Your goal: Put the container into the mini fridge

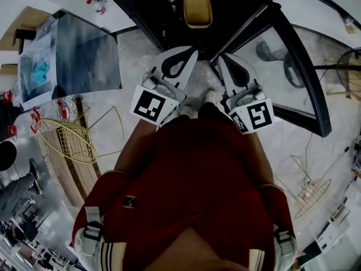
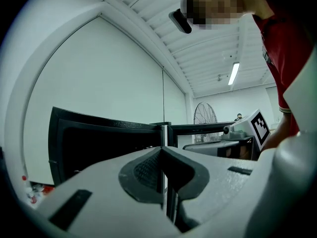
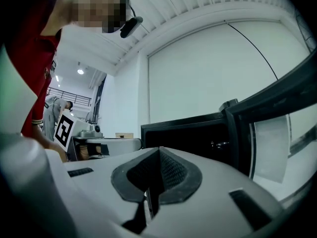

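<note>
A yellow container (image 1: 197,11) sits inside the black mini fridge (image 1: 169,4), whose glass door (image 1: 293,66) stands swung open to the right. In the head view both grippers hang side by side just in front of the fridge opening, short of the container. My left gripper (image 1: 190,51) is shut, its pads pressed together with nothing between them (image 2: 162,152). My right gripper (image 1: 223,57) is also shut and empty (image 3: 158,155). The dark fridge cavity (image 2: 99,148) fills the space ahead of the left gripper, and the right gripper view shows the fridge (image 3: 198,133) and its door frame (image 3: 277,113).
A yellow wire basket (image 1: 70,140) and a plastic bottle (image 1: 62,110) lie on the floor at the left, beside a grey panel (image 1: 84,55). Another wire frame (image 1: 310,193) lies at the right. A standing fan (image 2: 205,114) is far behind.
</note>
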The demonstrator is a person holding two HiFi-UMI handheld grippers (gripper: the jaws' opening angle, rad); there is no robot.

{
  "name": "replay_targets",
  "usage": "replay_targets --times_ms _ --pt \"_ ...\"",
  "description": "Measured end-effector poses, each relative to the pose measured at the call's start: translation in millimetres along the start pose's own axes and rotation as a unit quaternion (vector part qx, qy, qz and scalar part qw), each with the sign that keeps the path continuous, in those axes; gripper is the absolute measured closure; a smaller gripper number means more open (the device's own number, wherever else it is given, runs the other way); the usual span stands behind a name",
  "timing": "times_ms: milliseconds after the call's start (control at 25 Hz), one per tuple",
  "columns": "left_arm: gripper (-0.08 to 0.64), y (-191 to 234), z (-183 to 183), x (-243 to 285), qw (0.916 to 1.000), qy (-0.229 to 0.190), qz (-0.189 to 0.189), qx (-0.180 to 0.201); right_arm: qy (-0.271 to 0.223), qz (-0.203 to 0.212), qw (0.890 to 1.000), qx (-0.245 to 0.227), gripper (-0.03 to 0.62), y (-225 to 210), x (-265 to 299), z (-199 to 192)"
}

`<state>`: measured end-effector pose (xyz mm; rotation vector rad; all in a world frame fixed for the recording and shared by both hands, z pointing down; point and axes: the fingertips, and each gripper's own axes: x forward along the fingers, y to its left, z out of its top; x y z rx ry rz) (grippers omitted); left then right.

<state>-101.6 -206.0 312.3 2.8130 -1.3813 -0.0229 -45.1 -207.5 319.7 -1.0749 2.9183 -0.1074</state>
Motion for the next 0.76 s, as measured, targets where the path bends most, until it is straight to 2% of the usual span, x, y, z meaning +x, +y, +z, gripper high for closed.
replay_targets --times_ms 760 --pt "0.554 0.2 3.7 -10.6 0.9999 -0.011 -0.009 -0.006 0.009 -0.006 1.000 -0.007 0.594 10.8 -2.5 -2.1"
